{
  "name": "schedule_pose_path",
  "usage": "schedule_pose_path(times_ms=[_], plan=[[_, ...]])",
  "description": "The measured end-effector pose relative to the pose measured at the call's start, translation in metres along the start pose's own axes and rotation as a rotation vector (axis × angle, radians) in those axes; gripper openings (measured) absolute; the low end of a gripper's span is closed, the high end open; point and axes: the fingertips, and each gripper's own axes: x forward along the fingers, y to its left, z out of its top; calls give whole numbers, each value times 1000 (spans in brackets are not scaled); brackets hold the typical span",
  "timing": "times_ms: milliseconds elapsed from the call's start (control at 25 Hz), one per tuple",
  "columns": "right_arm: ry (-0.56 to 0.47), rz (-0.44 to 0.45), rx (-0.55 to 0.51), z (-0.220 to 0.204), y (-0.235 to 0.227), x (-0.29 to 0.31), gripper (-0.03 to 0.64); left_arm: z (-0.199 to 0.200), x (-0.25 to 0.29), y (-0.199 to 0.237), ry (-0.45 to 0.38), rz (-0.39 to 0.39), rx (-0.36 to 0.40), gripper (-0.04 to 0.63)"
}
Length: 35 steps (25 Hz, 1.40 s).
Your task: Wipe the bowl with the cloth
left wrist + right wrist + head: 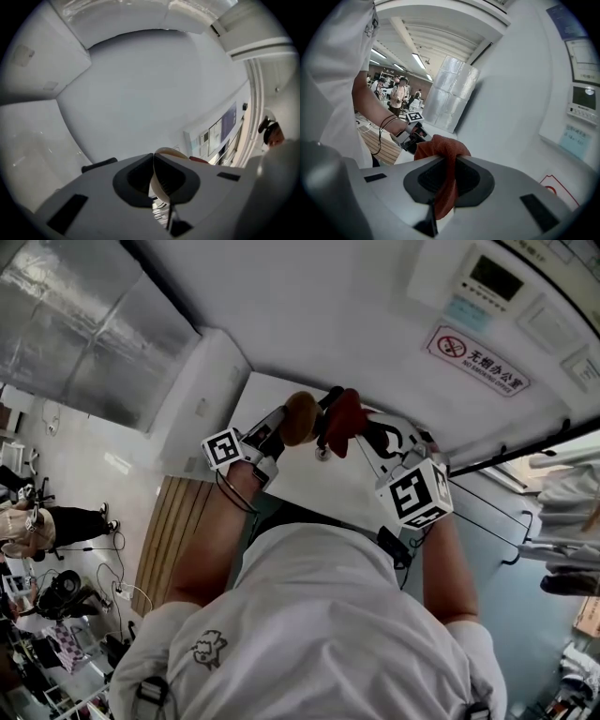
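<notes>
Holding the bowl [300, 418] by its rim, our left hand-held gripper [154, 158] clamped on it | our right hand-held gripper [449, 161] pinching the red cloth [442, 146] | bowl just beside cloth, over the counter [305, 482]

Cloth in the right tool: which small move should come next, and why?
Probably move the right tool a little toward the left tool, so that the red cloth presses on the brown bowl. The left tool is shut on the bowl's rim, the right on the cloth, and both are held side by side in the air.
</notes>
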Motion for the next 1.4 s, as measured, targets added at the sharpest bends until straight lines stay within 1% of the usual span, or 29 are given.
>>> schedule_pose_path(times_ms=[80, 160, 240, 360, 440, 560, 720, 840, 960, 1080, 1160, 1280, 1400], plan=[[-15, 37, -1, 6, 13, 7, 51, -9, 5, -12, 9, -62, -37, 19], [-46, 69, 9, 13, 24, 11, 51, -20, 11, -26, 41, -122, -51, 19], [-91, 88, 31, 23, 29, 12, 51, -31, 15, -35, 74, -163, -64, 19], [-130, 82, 61, 31, 22, 11, 51, -40, 14, -42, 91, -209, -97, 19], [-140, 69, 85, 32, 14, 12, 51, -42, 13, -50, 97, -249, -100, 19], [-180, 73, 170, 32, 3, 12, 51, -44, 12, -71, 104, -343, -98, 18], [-226, 123, 326, 23, -1, 19, 51, -48, 10, -101, 120, -473, -91, 19], [-229, 153, 401, 15, 3, 26, 51, -45, 9, -117, 98, -535, -91, 20], [-221, 177, 453, 8, 11, 34, 51, -37, 11, -126, 56, -559, -103, 20], [-219, 204, 494, 4, 22, 41, 51, -25, 16, -132, 3, -552, -109, 20], [-218, 222, 521, 4, 31, 46, 51, -15, 19, -131, -49, -523, -102, 20], [-224, 243, 563, 9, 46, 48, 51, 0, 21, -124, -128, -456, -80, 21], [-233, 253, 589, 11, 56, 48, 51, 9, 21, -114, -177, -384, -46, 23]])
